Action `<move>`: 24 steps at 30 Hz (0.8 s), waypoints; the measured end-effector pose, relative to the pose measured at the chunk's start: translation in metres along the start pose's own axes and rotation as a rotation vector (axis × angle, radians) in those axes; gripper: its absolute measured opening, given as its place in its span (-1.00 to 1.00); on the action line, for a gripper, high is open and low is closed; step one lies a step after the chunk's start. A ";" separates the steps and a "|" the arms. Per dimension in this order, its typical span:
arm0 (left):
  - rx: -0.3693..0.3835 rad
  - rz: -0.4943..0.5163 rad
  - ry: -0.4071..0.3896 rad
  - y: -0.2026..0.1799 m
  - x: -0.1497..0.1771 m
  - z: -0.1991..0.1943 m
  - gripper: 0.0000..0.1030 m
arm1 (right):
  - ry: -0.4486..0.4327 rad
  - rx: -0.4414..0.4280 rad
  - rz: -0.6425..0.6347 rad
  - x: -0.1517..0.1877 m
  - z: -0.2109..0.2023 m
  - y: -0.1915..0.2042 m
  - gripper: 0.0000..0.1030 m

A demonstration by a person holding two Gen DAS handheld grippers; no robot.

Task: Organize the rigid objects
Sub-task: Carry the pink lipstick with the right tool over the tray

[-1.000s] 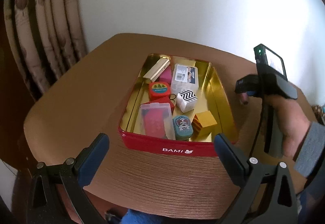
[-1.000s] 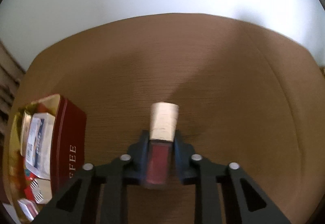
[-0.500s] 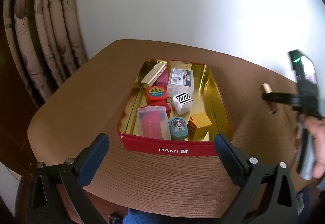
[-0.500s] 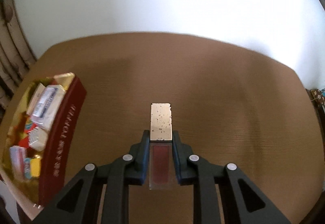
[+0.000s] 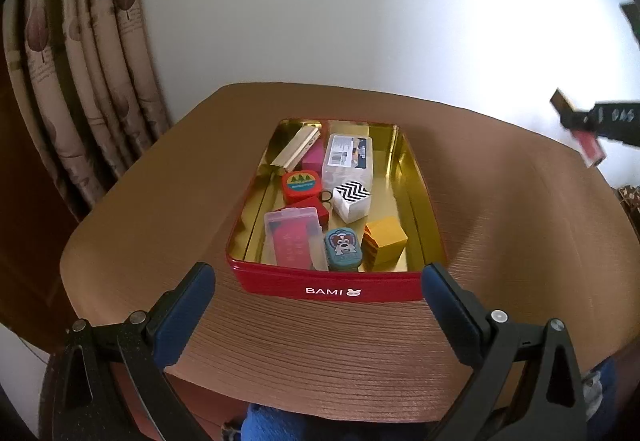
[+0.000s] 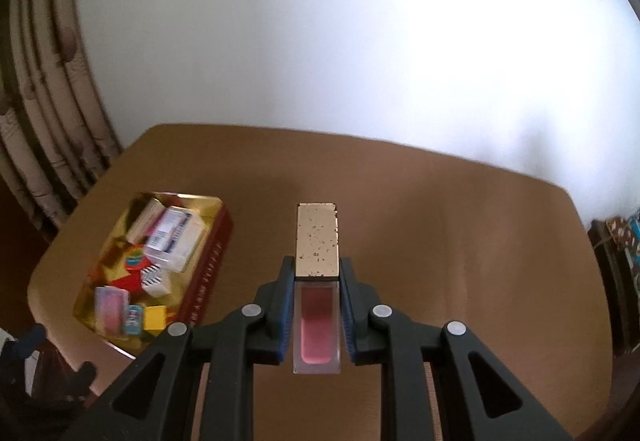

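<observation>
Nearest in the right wrist view, a lip gloss tube (image 6: 317, 293) is clamped between the fingers of the right gripper (image 6: 316, 305) — the clear, pink-filled body sits in the pads and the gold-speckled cap (image 6: 317, 241) projects forward. It is held in the air above the bare brown table (image 6: 440, 241). The left gripper (image 5: 318, 305) is spread wide and holds nothing, its blue-padded fingers (image 5: 188, 305) poised just short of the near wall of the red tin (image 5: 332, 291), which is marked BAMI.

Inside the tin, a clear case (image 5: 294, 241), a teal dog-print box (image 5: 342, 249) and a yellow block (image 5: 385, 247) lie nearest, with a zigzag-patterned box (image 5: 353, 200), a red round case (image 5: 301, 185) and a labelled clear box (image 5: 348, 161) farther back. The gold floor along the tin's right side (image 5: 404, 181) is seen bare.

The step in hand is judged to be the carrying of the tube to the tin. It would best be brought over leftward, lowered flat along that bare strip, and released only when low — a drop from height could make it bounce or tip. The tin could be steadied by the left gripper if it slides.
</observation>
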State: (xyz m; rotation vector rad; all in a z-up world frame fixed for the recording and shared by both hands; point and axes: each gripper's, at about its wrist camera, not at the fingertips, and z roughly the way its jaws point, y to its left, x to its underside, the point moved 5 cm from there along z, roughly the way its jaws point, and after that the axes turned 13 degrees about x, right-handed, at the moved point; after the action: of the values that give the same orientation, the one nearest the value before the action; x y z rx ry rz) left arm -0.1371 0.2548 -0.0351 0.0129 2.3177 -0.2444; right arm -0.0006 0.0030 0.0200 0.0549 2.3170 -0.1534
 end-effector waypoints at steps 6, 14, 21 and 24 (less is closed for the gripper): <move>0.003 -0.025 -0.006 0.001 0.000 -0.004 0.98 | -0.058 -0.028 -0.051 -0.015 -0.035 0.020 -0.61; -0.009 -0.045 0.022 0.010 0.008 -0.015 0.98 | -0.105 -0.104 -0.147 -0.021 -0.074 0.072 -0.61; -0.047 -0.141 0.019 0.048 0.024 -0.039 0.98 | -0.092 -0.163 -0.200 -0.018 -0.077 0.122 -0.61; -0.065 -0.137 0.016 0.053 0.021 -0.038 0.98 | -0.074 -0.168 -0.215 -0.014 -0.066 0.142 -0.61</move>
State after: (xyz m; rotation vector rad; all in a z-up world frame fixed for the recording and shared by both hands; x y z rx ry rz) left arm -0.1748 0.3123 -0.0342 -0.1773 2.3437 -0.2385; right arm -0.0266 0.1524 0.0613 -0.2812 2.2493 -0.0675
